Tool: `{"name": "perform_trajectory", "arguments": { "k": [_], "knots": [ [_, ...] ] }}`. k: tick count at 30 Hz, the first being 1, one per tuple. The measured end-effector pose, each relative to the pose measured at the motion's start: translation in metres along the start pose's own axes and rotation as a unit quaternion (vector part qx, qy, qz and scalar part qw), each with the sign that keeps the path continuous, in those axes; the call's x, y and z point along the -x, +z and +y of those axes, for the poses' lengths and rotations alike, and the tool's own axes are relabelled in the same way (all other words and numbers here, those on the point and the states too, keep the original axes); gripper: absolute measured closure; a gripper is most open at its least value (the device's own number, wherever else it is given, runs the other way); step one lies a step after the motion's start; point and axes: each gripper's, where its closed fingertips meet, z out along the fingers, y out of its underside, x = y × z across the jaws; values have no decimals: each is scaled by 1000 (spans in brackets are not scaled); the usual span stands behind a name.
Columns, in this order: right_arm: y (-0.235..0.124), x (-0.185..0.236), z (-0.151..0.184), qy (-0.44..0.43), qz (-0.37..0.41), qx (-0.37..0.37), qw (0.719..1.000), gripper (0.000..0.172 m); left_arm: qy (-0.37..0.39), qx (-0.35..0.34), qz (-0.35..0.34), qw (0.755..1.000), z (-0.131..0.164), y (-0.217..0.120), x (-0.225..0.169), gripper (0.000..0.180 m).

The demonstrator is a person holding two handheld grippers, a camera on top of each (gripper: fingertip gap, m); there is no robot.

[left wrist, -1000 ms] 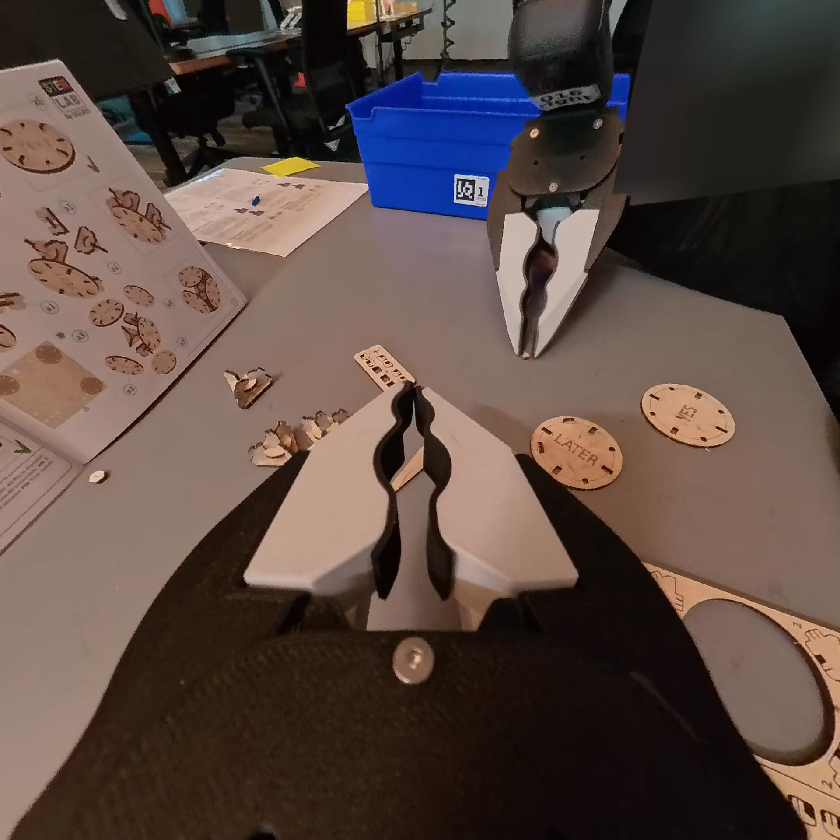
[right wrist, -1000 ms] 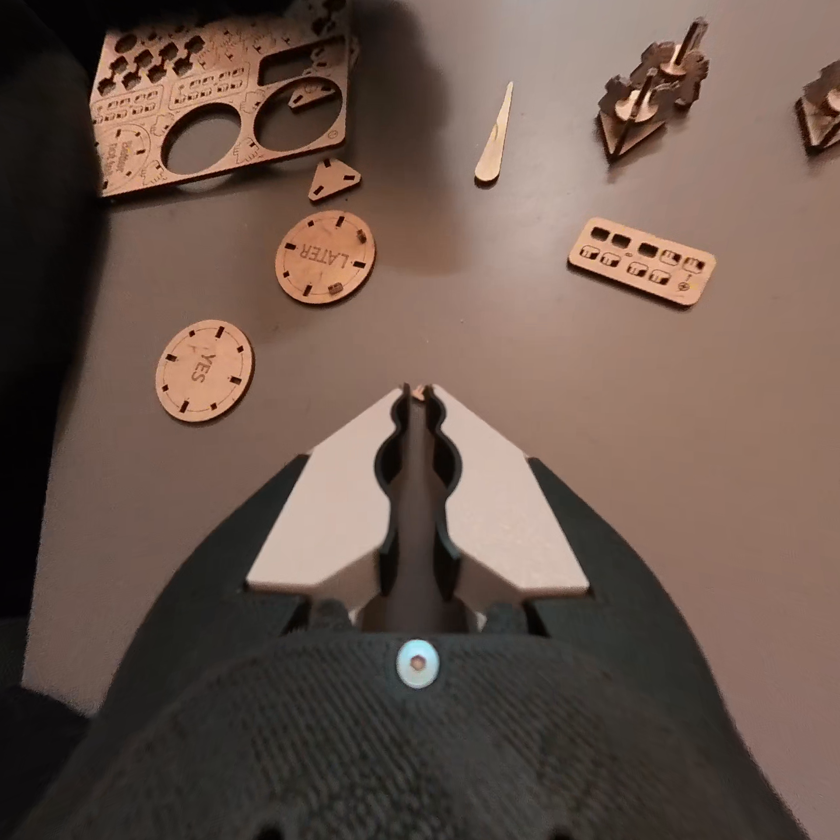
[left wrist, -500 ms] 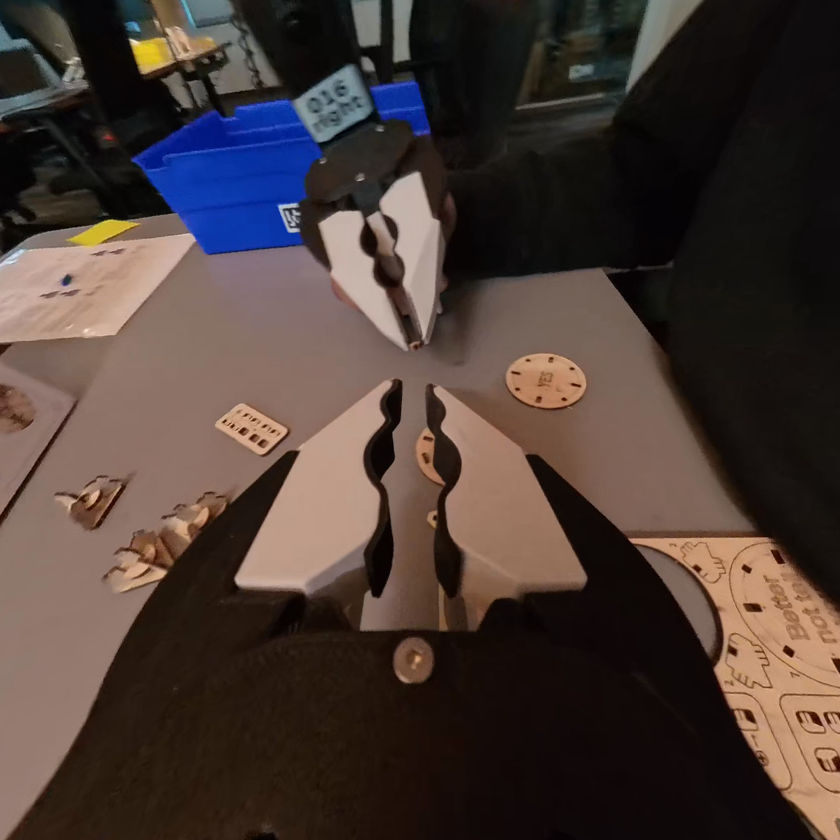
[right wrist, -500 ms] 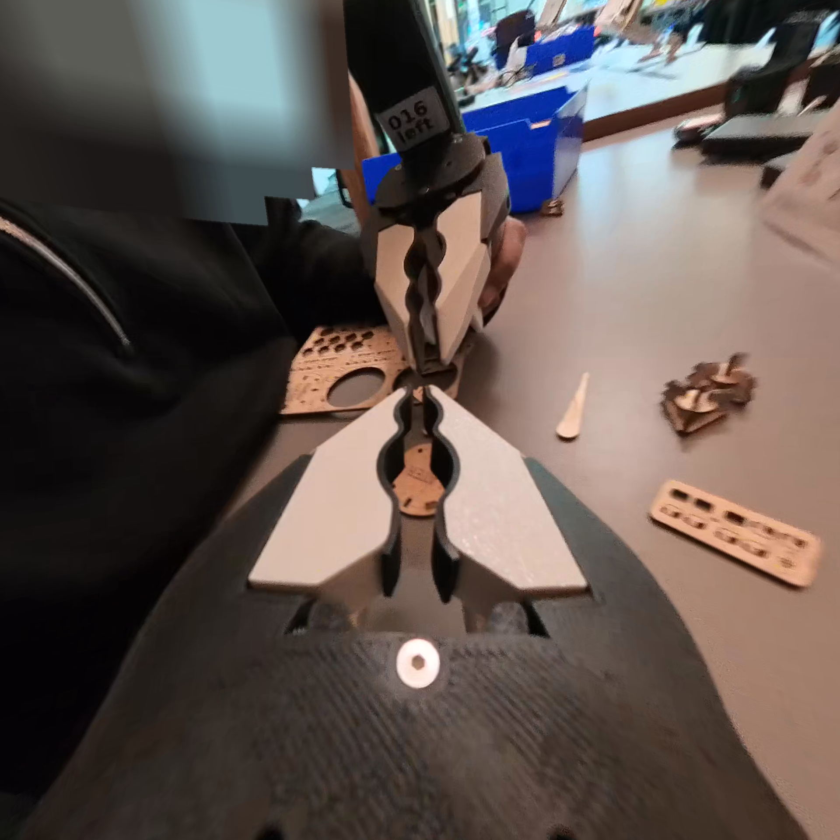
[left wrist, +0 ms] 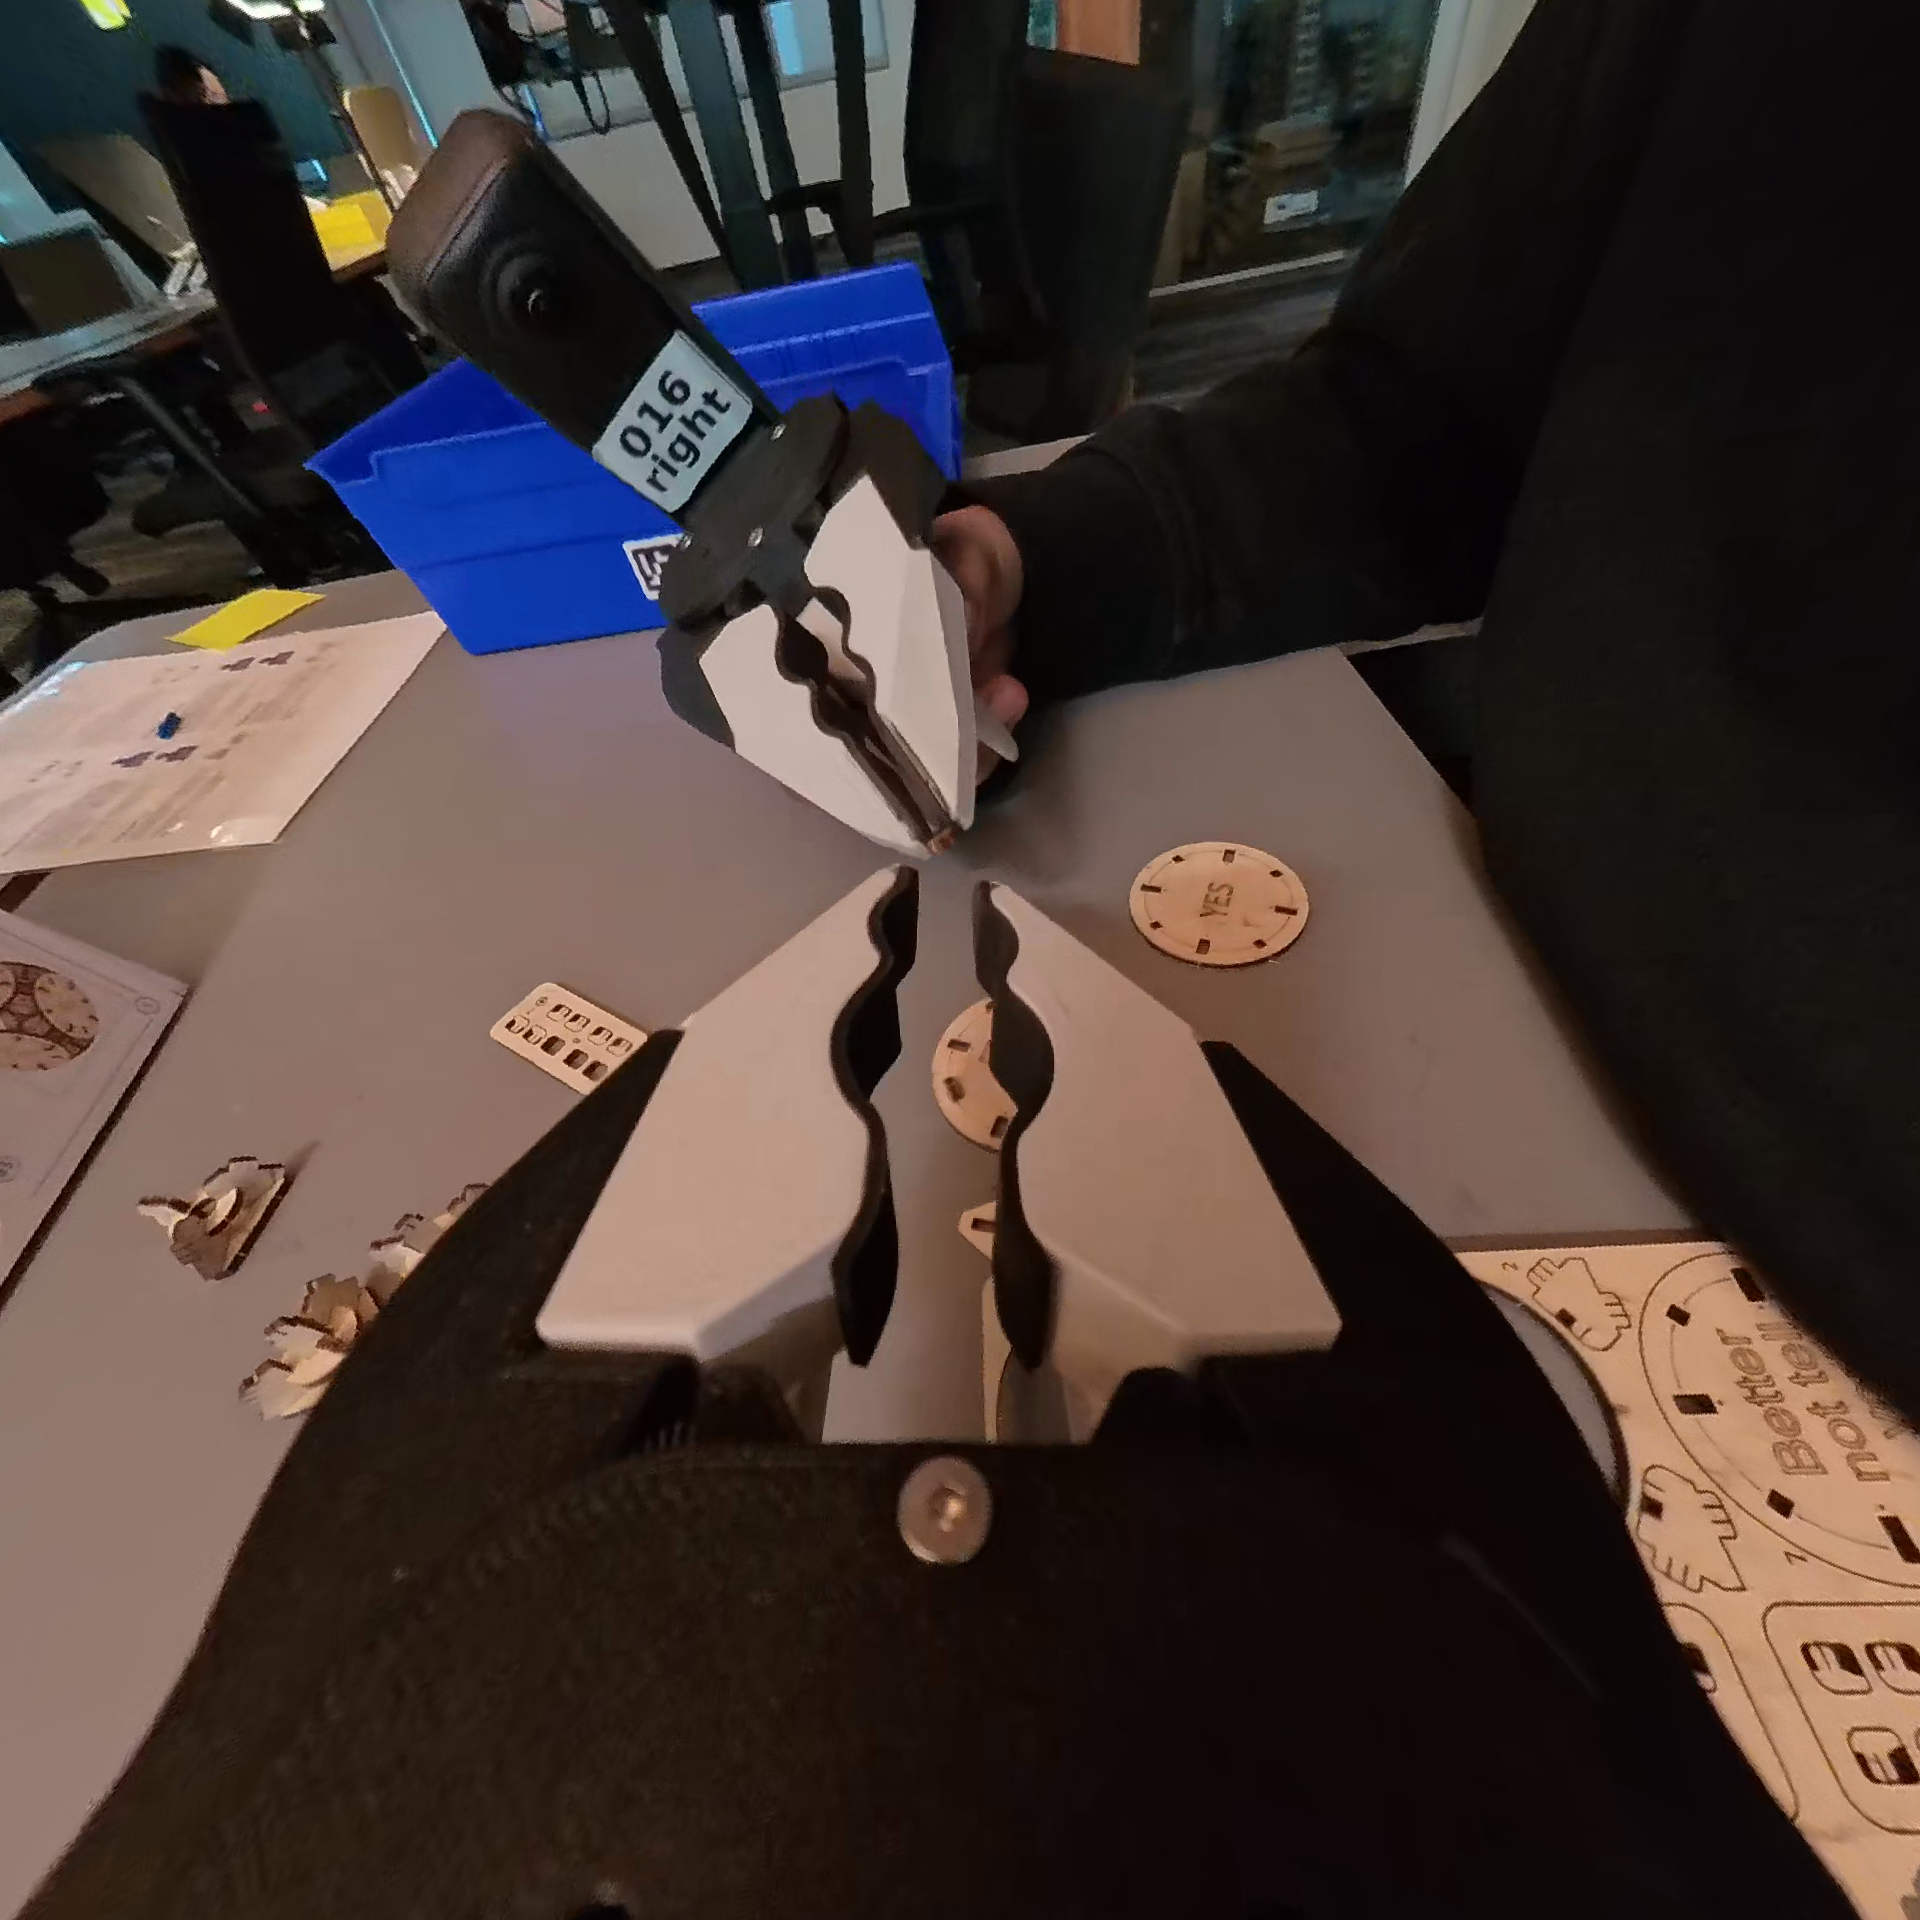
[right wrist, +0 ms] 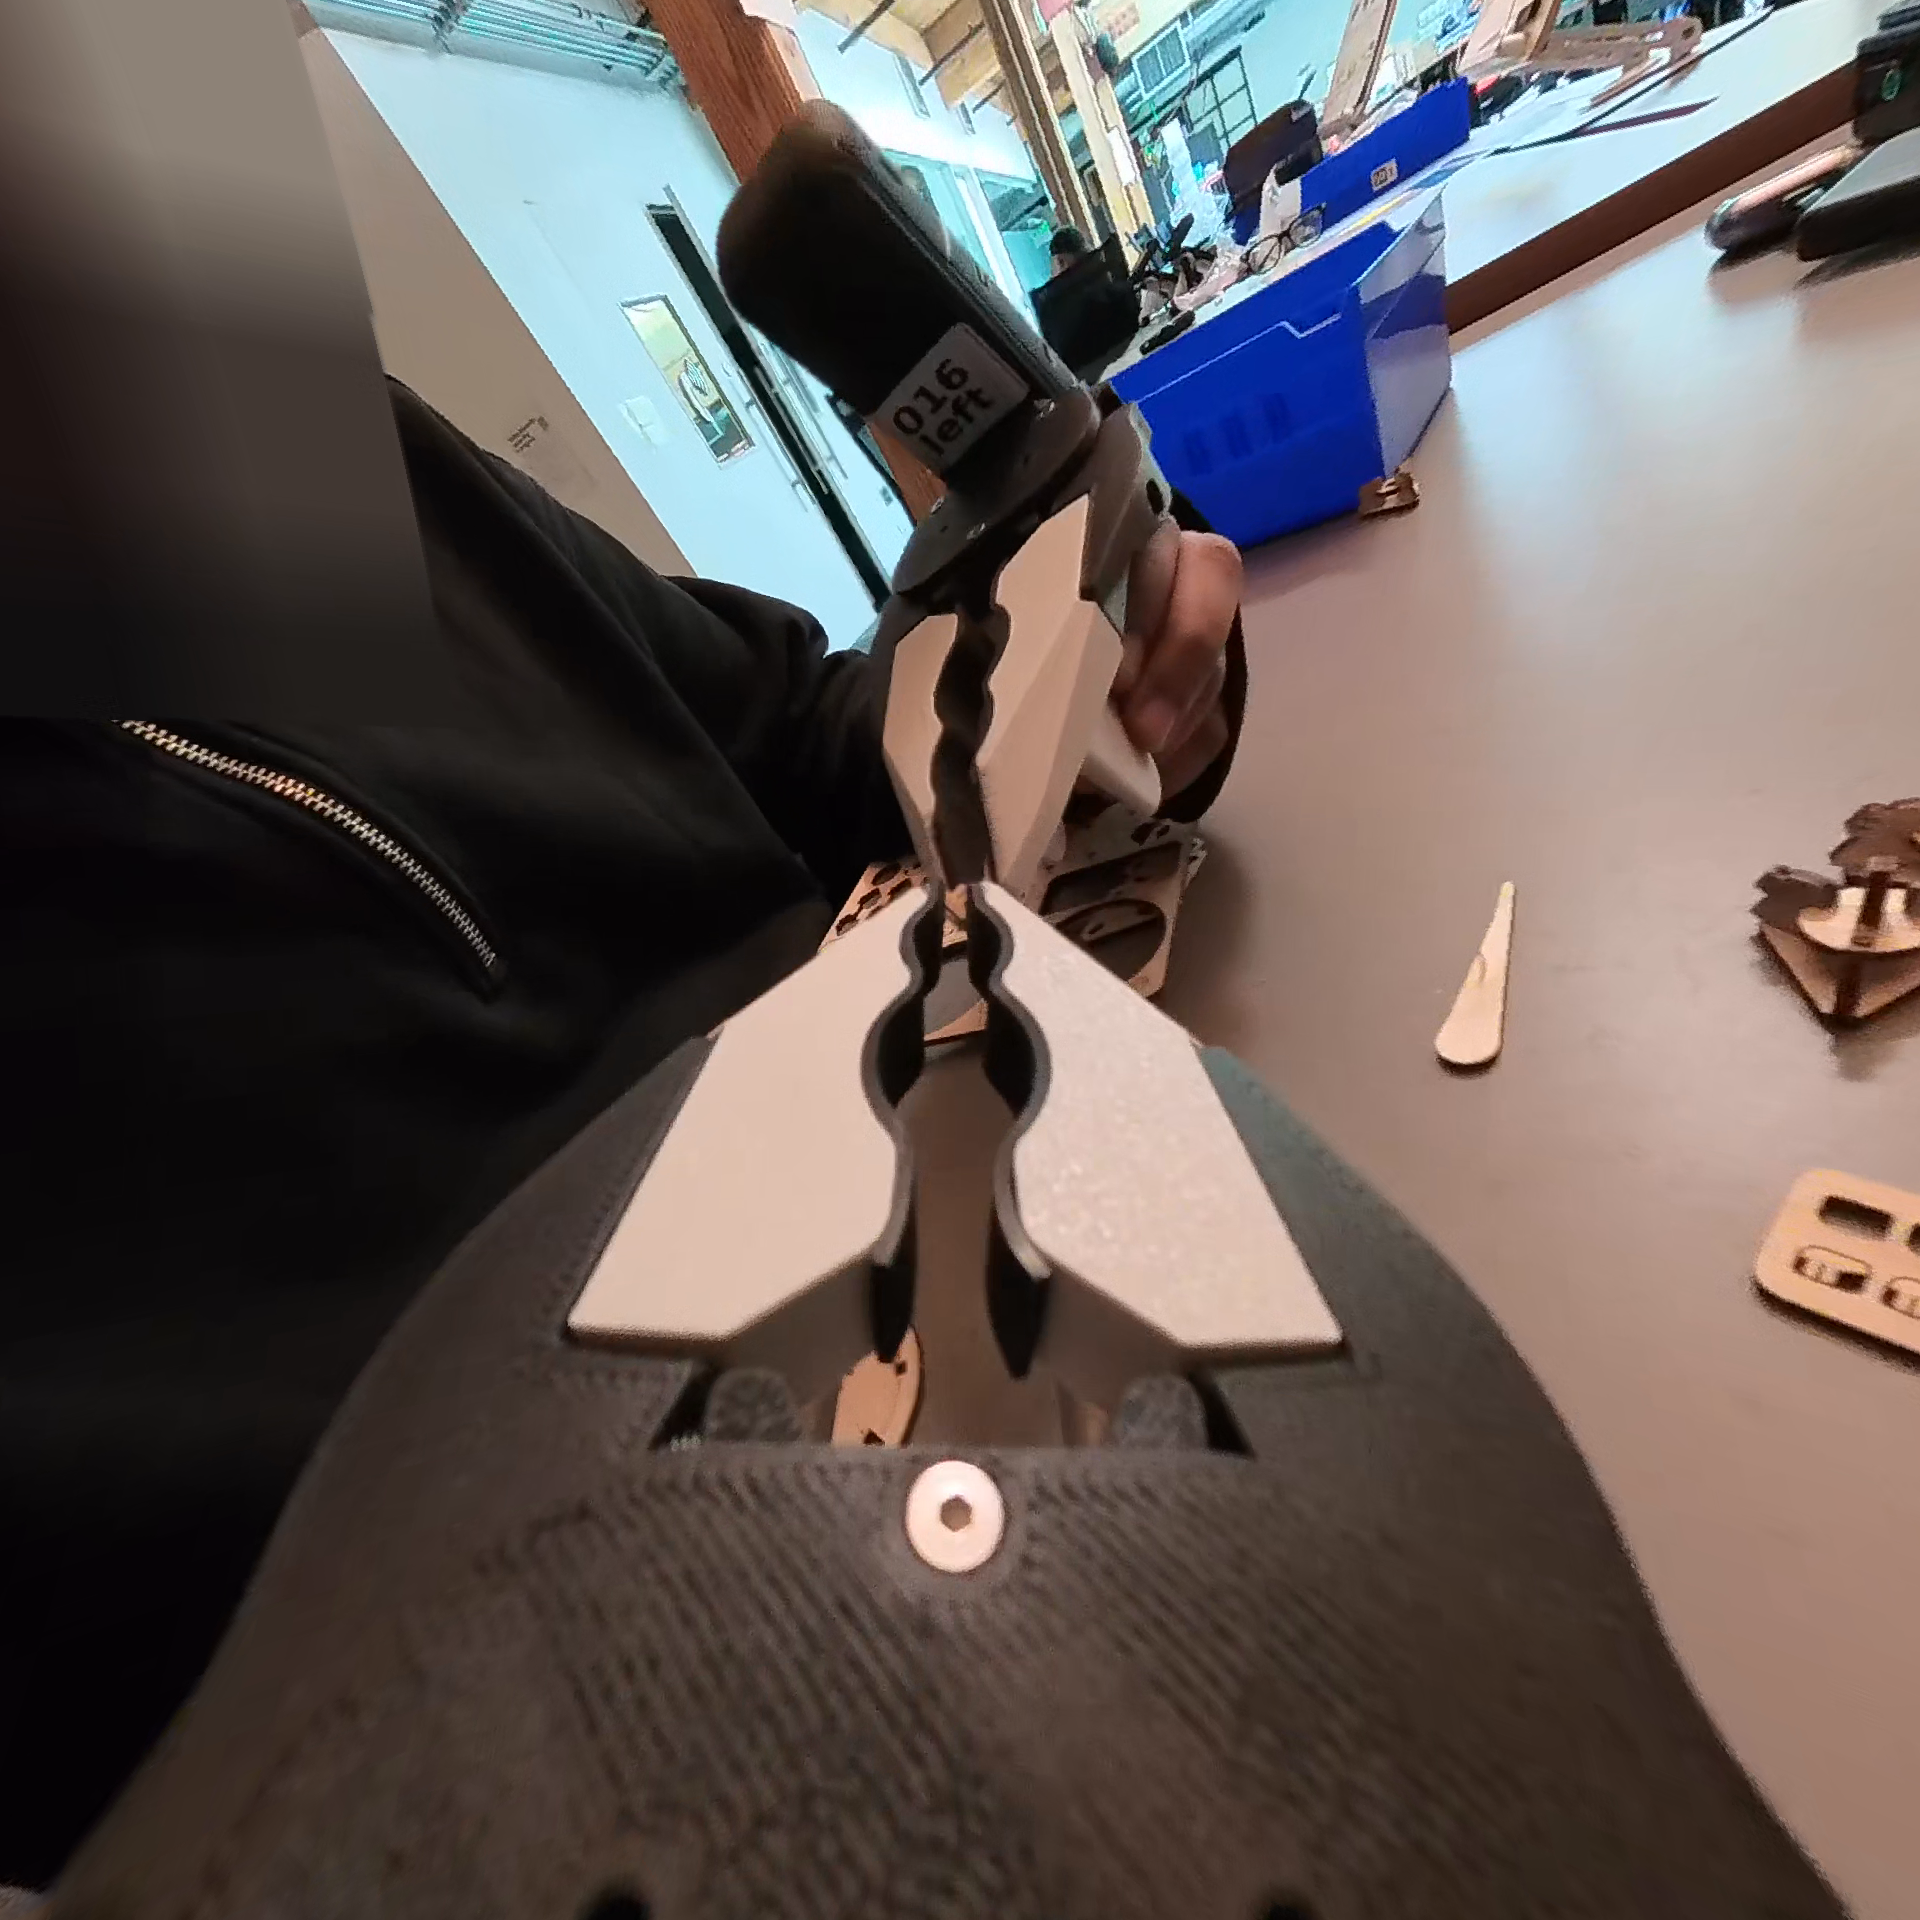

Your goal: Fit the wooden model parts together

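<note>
Open-plan office workshop: long desks [right wrist: 1558, 135], office chairs [left wrist: 260, 260], blue parts bin [left wrist: 499, 540]

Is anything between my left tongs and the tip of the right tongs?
Nothing visible. The left tongs stand open just short of the right tongs, whose tips pinch a tiny brown bit. Only grey table shows between them. One wooden disc lies off to the right, another disc beneath the left fingers.

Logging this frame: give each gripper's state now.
Left gripper: open, empty.
Right gripper: shut on a tiny wooden piece.
</note>
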Motion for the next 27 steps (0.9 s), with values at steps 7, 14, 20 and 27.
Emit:
{"name": "perform_trajectory", "arguments": {
  "k": [7,14,20,27],
  "knots": [
    [5,-1,3,53,-18,1,998,170,8,0,-14,1000,-1,0,2,177],
    [6,-8,3,106,-19,-10,994,170,12,-8,-19,1000,-4,-2,2,177],
    [5,-7,2,133,-36,-22,990,170,3,-11,-11,1000,-5,-2,1,180],
    [5,-9,1,140,-36,-28,989,170,12,-3,-26,1000,-3,-1,4,178]
  ]
}}
